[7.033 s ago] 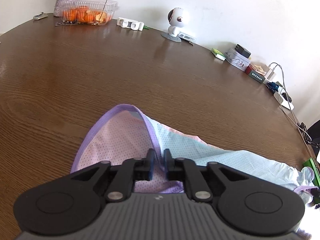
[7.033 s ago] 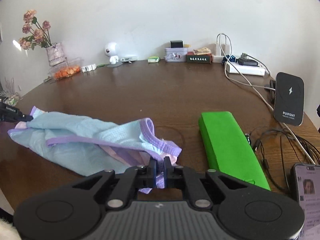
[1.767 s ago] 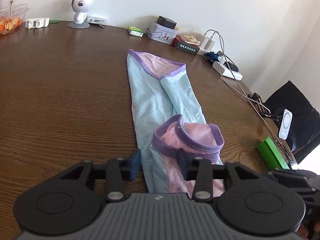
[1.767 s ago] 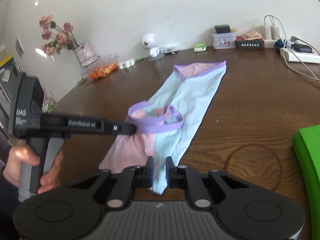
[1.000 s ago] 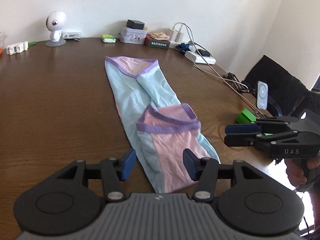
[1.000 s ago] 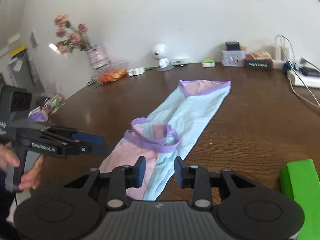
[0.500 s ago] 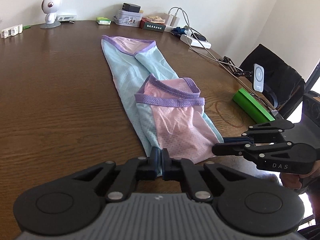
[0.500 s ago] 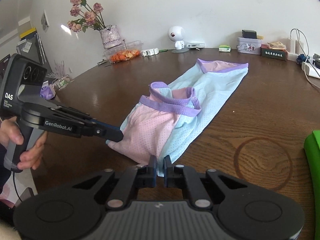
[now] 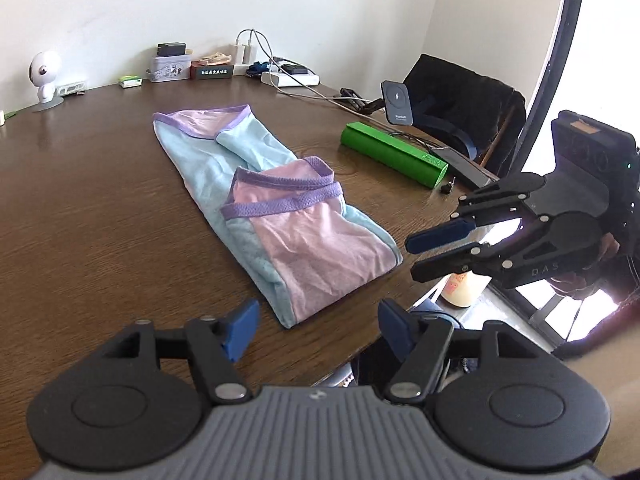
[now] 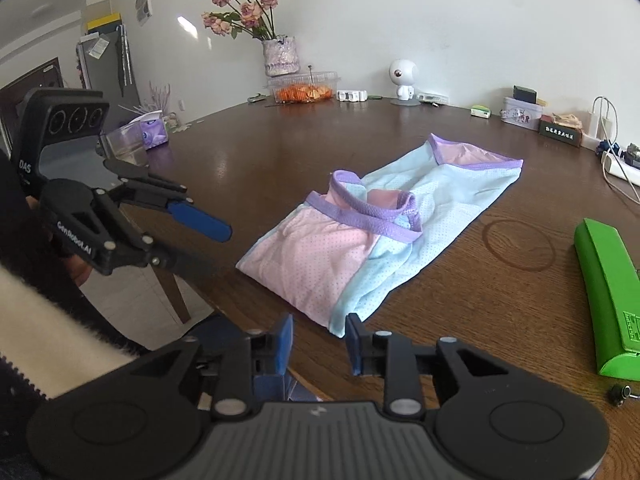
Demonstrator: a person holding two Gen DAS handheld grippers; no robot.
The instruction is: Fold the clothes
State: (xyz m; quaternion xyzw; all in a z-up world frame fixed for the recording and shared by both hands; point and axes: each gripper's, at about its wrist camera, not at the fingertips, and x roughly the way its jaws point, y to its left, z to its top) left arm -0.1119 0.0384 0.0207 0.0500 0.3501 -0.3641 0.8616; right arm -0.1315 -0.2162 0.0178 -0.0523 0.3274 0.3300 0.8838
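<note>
Brown wood grain of a round table (image 9: pixel 88 208) fills the scene, with a pale blue and pink garment (image 9: pixel 280 216) trimmed in purple laid along it, its near end doubled back so that a purple band (image 10: pixel 360 210) lies across the middle. The near folded edge rests close to the table's rim, flat and free of either tool.

Nothing is gripped. The left gripper (image 9: pixel 316 330) is seen with its blue pads spread wide, just short of the garment's near corner, the jaws having just been opening with nothing between them. The right gripper (image 10: pixel 318 342) is seen narrowly parted beside the same near edge, its jaws likewise having just been opening, and no cloth is pinched.

The first fold appears to have been laid, and a further fold is judged to be in hand. It would be done well if both corners of the near edge were taken at an even height, all layers being pinched together, and carried over squarely so that the edges meet the far purple hem (image 10: pixel 480 164) without the strap bunching underneath.

A green case (image 10: pixel 608 296) lies to one side, well apart, and a small white figurine (image 10: pixel 404 80) and a vase of flowers (image 10: pixel 280 56) stand at the far rim.
</note>
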